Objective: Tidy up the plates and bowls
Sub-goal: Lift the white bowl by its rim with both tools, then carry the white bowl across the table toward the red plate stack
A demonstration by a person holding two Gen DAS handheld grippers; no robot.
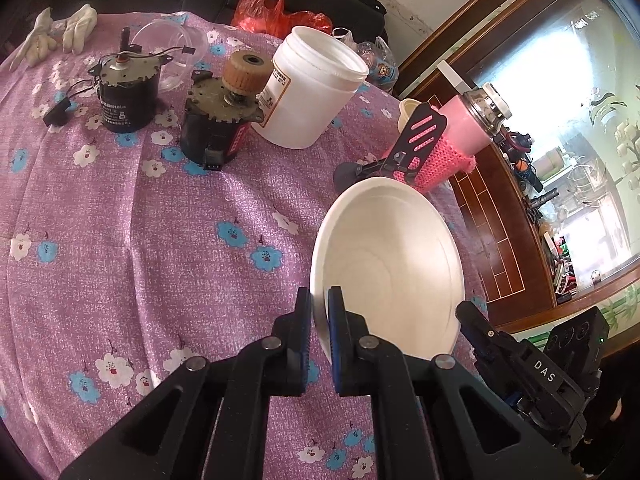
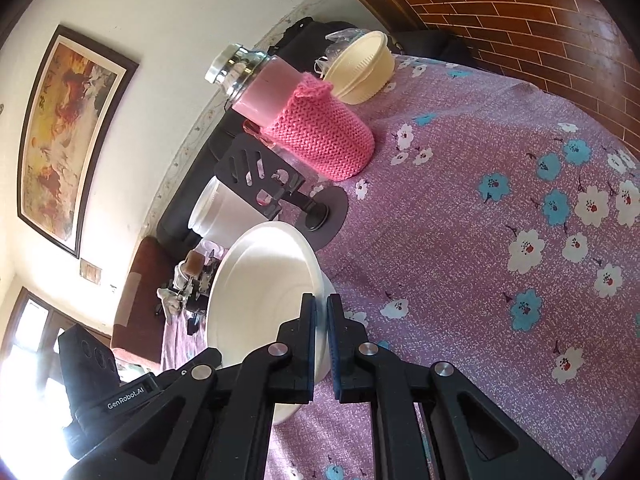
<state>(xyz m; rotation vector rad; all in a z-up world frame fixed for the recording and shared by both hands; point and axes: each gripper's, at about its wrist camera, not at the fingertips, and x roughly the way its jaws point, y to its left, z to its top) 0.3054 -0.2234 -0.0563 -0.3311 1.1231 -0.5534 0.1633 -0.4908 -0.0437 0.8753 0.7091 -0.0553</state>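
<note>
Left hand-held gripper (image 1: 320, 312) is clamping the near rim of the white bowl (image 1: 388, 256), while right hand-held gripper (image 2: 321, 320) is pinching the opposite rim. Bowl is tilting above the floral desk (image 1: 160, 240), apparently lifted clear, just beside the pink knitted jar (image 2: 316, 136).

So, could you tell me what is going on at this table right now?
A person is holding one white bowl with both handheld tools. The left claw is shut on the rim at one side, and the right claw is shut on the opposite rim. The bowl sits over the floral tablecloth, in front of a black phone stand. A cream bowl stack waits behind a pink knit-sleeved jar.
</note>
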